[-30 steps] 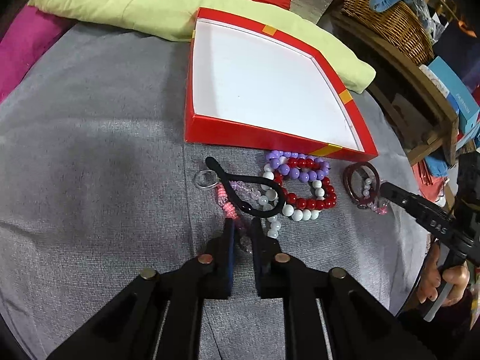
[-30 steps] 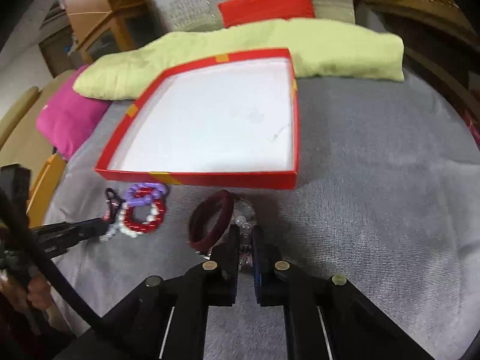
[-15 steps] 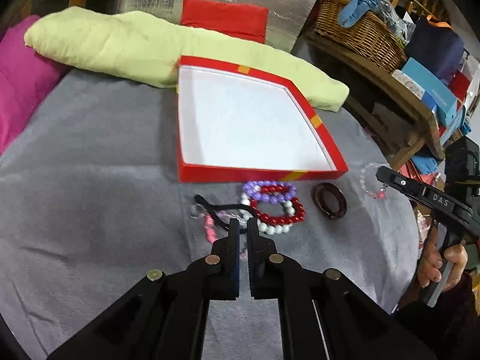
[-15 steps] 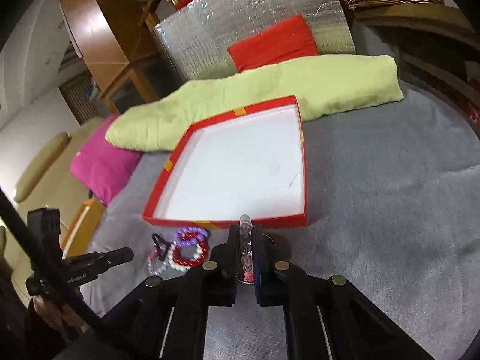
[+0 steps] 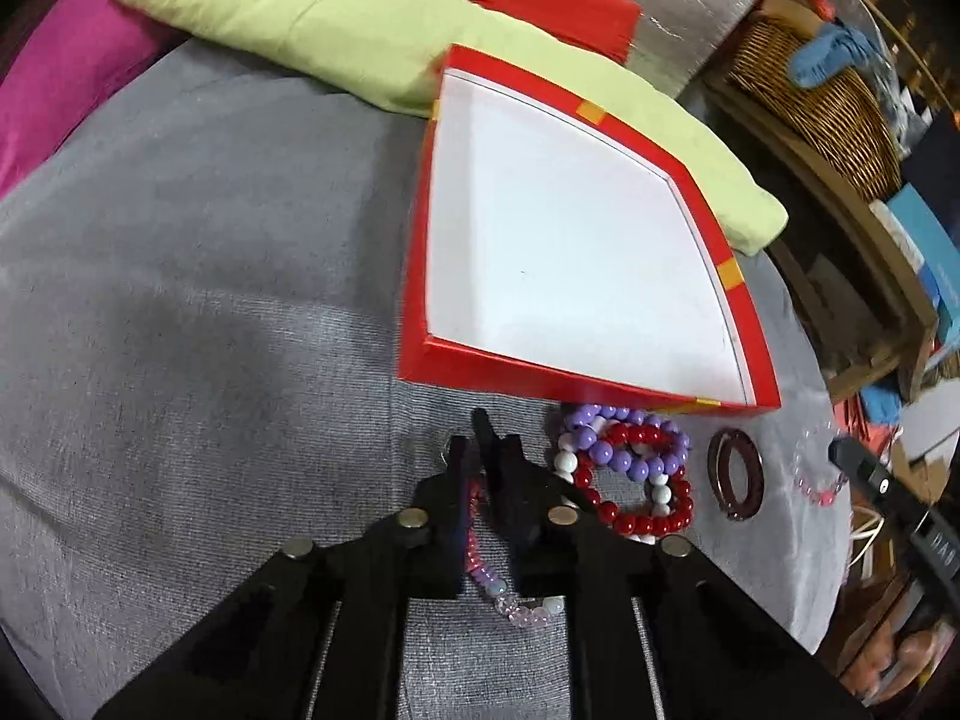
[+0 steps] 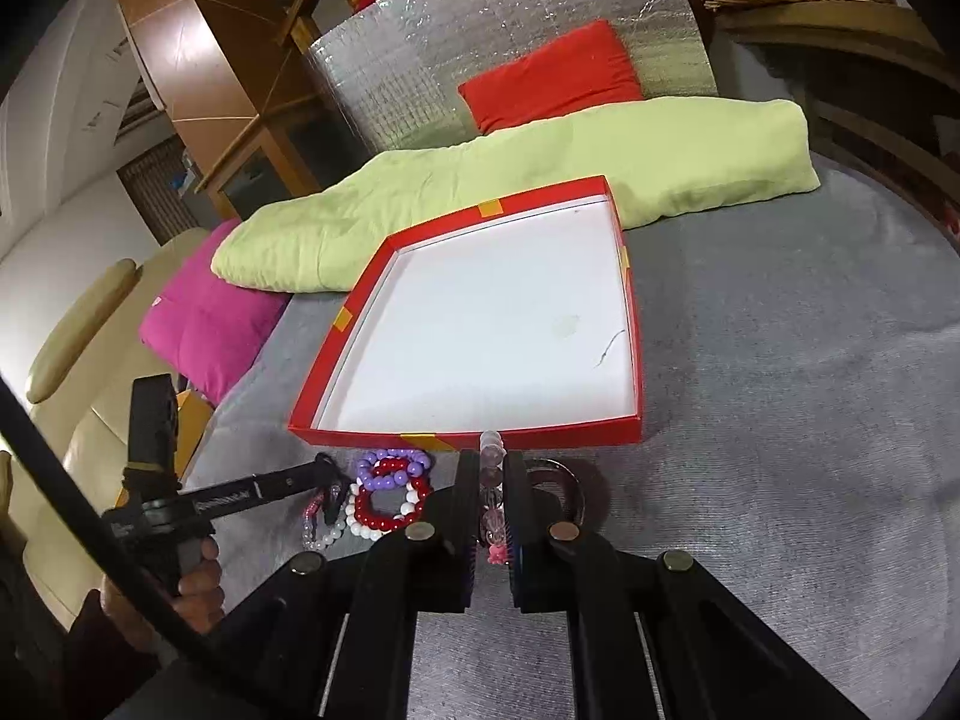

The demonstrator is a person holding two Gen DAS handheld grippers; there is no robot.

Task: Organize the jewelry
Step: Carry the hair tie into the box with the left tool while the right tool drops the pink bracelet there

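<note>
surface: grey woven cloth (image 5: 198, 276), slightly nubby, covers a rounded table
box: shallow square red cardboard tray (image 5: 747, 306), smooth white inside, yellow tape patches on the rim; nothing in it
left gripper (image 5: 477, 450): black matte jaws clenched on a strand of small pink and clear round beads (image 5: 489, 585), which loops down behind the fingers toward the cloth; a thin black curved piece (image 5: 483, 423) pokes out just past the tips
right gripper (image 6: 492, 468): jaws clamped on a clear glassy bead bracelet (image 6: 491, 456) with a small pink charm, lifted off the cloth, just short of the tray's near wall
bead pile: glossy round red (image 5: 636, 519), lilac (image 5: 606, 450) and white (image 5: 564, 461) bead bracelets, overlapping in coils on the cloth just in front of the tray's near wall, beside the left gripper
bangle: dark maroon rigid ring (image 5: 735, 483), smooth, flat on the cloth, right of the pile
backdrop: soft lime-green rolled pillow (image 5: 300, 12) behind the tray, magenta cushion (image 6: 204, 324), red cushion (image 6: 552, 78), quilted silver foil sheet (image 6: 480, 24), woven wicker basket (image 5: 822, 102)
</note>
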